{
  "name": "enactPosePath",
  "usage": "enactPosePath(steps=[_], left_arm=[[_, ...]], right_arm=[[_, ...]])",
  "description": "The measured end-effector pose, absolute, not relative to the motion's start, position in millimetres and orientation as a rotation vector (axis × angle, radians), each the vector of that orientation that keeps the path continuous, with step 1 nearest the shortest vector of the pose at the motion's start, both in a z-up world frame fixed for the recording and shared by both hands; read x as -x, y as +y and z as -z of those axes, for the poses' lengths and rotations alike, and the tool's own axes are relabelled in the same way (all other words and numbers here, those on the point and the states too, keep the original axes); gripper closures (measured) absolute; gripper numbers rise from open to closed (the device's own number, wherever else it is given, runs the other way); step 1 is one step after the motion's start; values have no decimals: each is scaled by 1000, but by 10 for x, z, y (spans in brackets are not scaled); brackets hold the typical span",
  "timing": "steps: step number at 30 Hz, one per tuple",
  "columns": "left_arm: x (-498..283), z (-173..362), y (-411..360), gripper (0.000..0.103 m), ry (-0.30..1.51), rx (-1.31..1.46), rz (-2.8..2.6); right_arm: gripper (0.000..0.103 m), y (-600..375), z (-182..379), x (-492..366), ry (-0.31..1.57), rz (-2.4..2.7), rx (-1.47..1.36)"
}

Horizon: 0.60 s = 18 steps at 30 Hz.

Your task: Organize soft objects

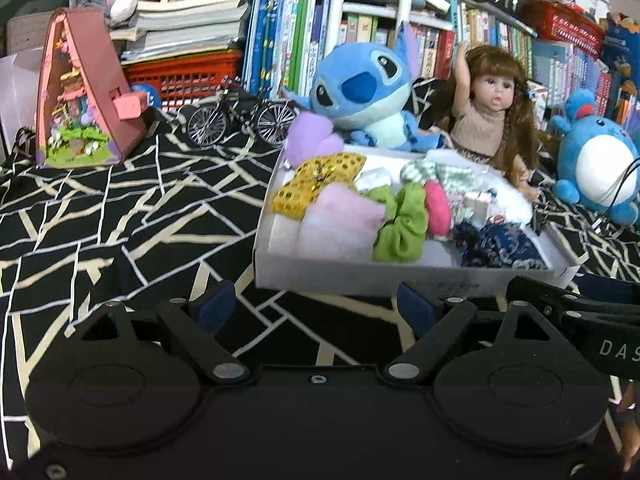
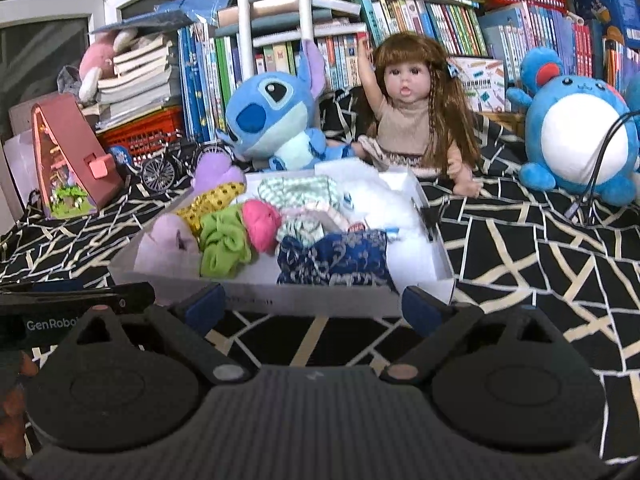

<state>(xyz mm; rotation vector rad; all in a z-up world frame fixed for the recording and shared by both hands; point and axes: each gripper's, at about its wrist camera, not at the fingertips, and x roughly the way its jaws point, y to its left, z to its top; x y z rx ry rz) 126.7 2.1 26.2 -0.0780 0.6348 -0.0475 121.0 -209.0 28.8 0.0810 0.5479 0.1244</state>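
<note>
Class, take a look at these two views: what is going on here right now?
A person holds a gripper in each hand, and both hover over the patterned cloth just short of a white box filled with soft items. The left gripper and right gripper have jaws open and hold nothing. Inside lie a green scrunchie, a pink ball and a blue patterned pouch. Nothing is being lifted yet.

Left wrist view low, close, facing the white box [image 1: 360,278] from its left, right wrist view likewise from its right, both sharing box, doll [image 2: 408,120]
</note>
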Motion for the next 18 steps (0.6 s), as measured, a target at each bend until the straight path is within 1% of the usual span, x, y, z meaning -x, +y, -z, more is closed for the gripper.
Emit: enactPosePath(steps=[14,18], left_arm=[[-1389,-8,-14,16,680,38,-26],[-1404,25,-47,13,683,19,-32]], right_arm=[[1,-2021,-30,-1337,642,-99,-61],[0,-1992,36,-1363,665,-97,-49]])
